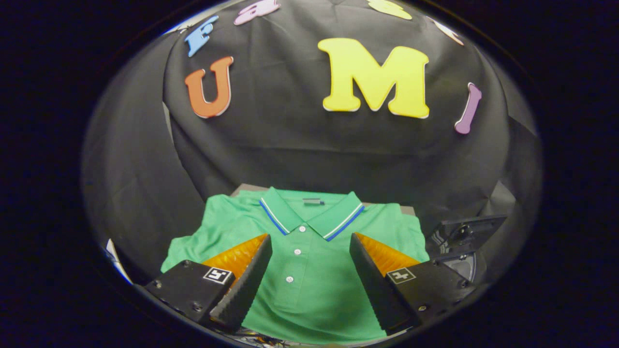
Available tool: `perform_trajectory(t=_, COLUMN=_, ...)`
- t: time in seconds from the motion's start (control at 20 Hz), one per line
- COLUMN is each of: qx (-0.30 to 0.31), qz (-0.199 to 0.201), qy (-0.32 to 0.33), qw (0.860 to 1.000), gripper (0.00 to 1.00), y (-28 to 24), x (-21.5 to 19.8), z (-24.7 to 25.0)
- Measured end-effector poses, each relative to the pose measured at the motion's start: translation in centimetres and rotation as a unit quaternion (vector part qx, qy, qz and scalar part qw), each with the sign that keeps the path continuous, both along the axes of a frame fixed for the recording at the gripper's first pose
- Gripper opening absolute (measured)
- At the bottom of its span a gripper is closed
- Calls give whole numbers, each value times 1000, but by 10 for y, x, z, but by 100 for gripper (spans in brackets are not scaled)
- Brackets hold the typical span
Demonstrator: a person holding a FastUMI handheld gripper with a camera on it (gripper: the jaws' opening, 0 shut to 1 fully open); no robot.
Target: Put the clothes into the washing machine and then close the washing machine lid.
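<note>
A green polo shirt (309, 270) lies flat, collar away from me, with white and blue stripes on the collar and a row of white buttons down the placket. My gripper (309, 239) hovers above it, open wide, one finger on each side of the placket and nothing between them. To the right of the shirt, past my right finger, stands a dark machine with a raised lid (466, 232) and a round opening (459, 266) below it, most likely the washing machine; most of it is hidden.
The shirt rests on a small brownish surface (246, 188) whose far corners show behind the collar. Black cloth walls close in behind and on both sides. A white object (116, 261) peeks out low at the left.
</note>
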State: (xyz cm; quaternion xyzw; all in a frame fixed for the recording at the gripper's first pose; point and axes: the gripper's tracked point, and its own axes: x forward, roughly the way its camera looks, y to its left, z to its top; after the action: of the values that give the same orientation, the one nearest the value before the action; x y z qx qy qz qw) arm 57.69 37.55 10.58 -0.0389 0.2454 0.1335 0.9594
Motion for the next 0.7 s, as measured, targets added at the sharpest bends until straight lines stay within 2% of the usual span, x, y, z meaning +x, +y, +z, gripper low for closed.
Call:
perform_trajectory(t=0.2, qx=-18, qz=-9, qy=63, qw=998, gripper=100, y=9, x=6, z=-35)
perform_trajectory(t=0.35, qx=-42, qz=-15, qy=52, qw=998, gripper=100, y=10, x=8, z=-41)
perform_trajectory(t=0.7, qx=-31, qz=-29, qy=69, qw=997, gripper=100, y=12, x=10, z=-42)
